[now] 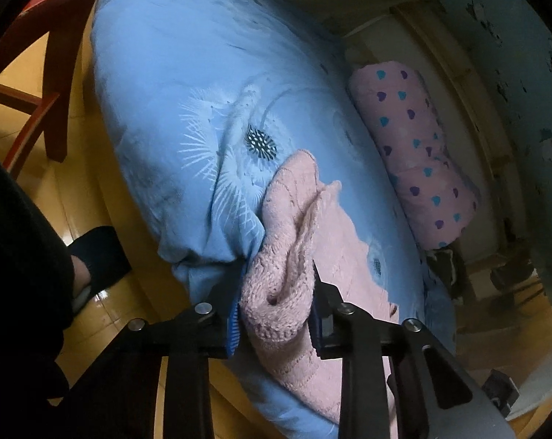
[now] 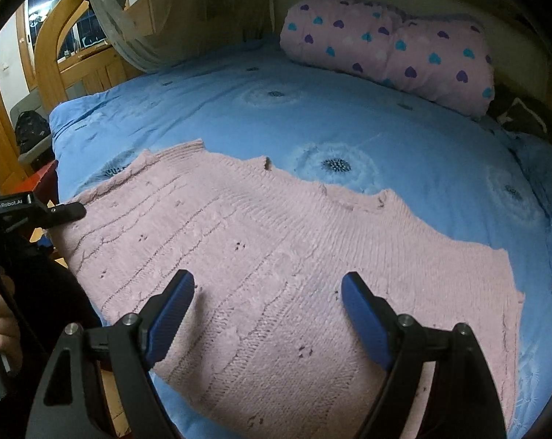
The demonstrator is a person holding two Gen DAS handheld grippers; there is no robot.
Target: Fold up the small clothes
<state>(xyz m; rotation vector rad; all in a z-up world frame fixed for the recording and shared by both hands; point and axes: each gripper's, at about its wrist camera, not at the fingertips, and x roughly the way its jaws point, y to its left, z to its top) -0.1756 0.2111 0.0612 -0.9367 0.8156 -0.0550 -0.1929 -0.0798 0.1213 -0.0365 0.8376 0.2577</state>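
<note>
- Lying flat on the blue dandelion-print bedspread point(image 2: 312, 117) is one pink knitted sweater point(image 2: 261, 256), at the near edge of the bed
- One garment in sight, two tools, and one pink heart-print pillow point(image 2: 396, 51) against the headboard at the far side
- In the right wrist view the sweater's long axis runs from near left to far right across the bed, one sleeve cuff at far left, its ragged far edge facing the pillow
- The left tool point(image 1: 276, 314) pinches a bunched fold of the sweater's left edge between its blue pads, the knit puckered up between them
- The right tool point(image 2: 268, 292) hangs over the middle of the sweater, spread wide, nothing between its fingers
- One red wooden chair point(image 1: 56, 29) stands on the yellow floor beside the bed
</note>
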